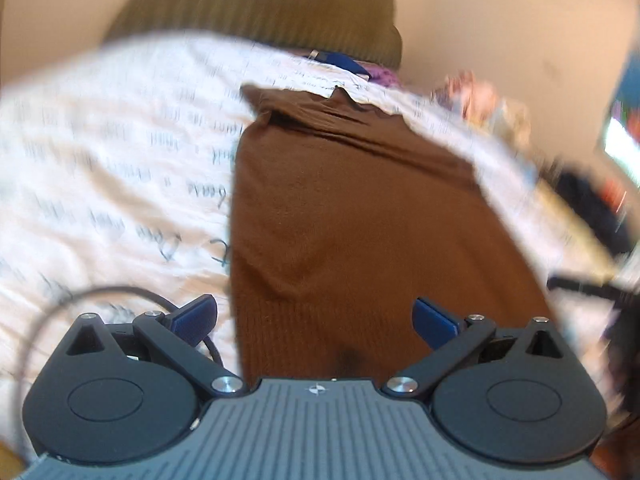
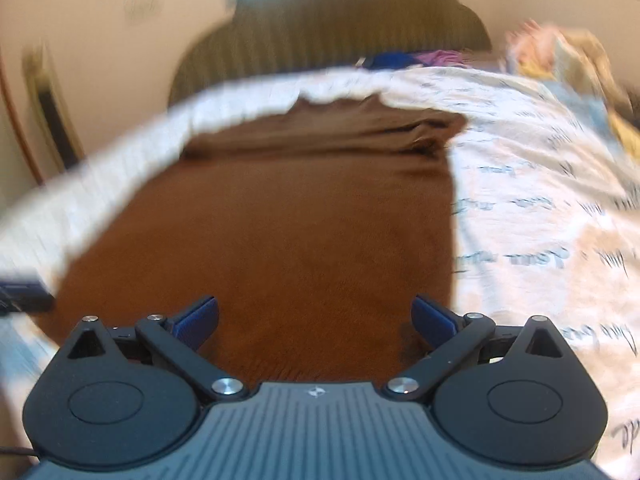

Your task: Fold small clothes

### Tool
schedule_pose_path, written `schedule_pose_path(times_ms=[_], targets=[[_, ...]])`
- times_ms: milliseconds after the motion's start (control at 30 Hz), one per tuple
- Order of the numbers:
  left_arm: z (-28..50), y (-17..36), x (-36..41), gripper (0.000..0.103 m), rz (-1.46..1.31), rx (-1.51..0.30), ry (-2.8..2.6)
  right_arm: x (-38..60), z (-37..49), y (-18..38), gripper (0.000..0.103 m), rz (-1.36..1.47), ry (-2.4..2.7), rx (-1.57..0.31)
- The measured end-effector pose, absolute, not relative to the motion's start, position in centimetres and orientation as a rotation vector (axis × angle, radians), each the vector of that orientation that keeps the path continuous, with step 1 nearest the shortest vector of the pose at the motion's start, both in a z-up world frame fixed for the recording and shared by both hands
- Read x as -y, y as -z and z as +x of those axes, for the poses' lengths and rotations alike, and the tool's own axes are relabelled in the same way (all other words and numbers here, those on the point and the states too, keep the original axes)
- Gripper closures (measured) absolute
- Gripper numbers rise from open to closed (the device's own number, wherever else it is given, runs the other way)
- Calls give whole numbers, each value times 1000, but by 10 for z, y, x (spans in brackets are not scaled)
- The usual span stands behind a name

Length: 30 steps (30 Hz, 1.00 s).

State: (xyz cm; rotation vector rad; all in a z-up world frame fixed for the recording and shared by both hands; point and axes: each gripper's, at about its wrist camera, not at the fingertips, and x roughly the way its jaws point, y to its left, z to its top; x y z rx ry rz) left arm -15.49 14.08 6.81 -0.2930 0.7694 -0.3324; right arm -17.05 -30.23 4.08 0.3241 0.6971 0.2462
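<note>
A brown knit garment (image 1: 340, 208) lies flat on a white bedsheet with script print (image 1: 112, 152). It also shows in the right wrist view (image 2: 288, 216), with a bunched fold at its far end (image 2: 340, 132). My left gripper (image 1: 316, 320) is open and empty, just above the garment's near left edge. My right gripper (image 2: 316, 320) is open and empty, over the garment's near end toward its right edge. Both views are blurred by motion.
A dark olive ribbed headboard (image 2: 332, 28) stands at the far end of the bed. Blue and purple clothes (image 1: 360, 68) lie by it. A pile of pale patterned cloth (image 2: 560, 52) sits at the far right. A black cable (image 1: 120, 292) loops near the left gripper.
</note>
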Motion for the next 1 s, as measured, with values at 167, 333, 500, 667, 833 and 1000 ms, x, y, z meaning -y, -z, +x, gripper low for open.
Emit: schedule_pose_path(times_ms=[167, 333, 500, 667, 833, 1000], targets=[[-121, -43, -169, 4, -666, -858, 416, 394, -161, -10, 0, 875, -240, -838], [-104, -38, -171, 14, -799, -907, 522, 393, -160, -3, 0, 977, -379, -892], [-99, -33, -177, 34, -888, -928, 578, 359, -148, -2, 0, 942, -512, -970], [-99, -36, -172, 41, -774, -978, 605, 346, -143, 3, 1, 917, -562, -1008], [-109, -33, -168, 78, -681, -1007, 618, 353, -137, 15, 76, 916, -523, -1075], [-109, -35, -166, 99, -621, -1000, 595, 358, -139, 24, 97, 936, -516, -1061]])
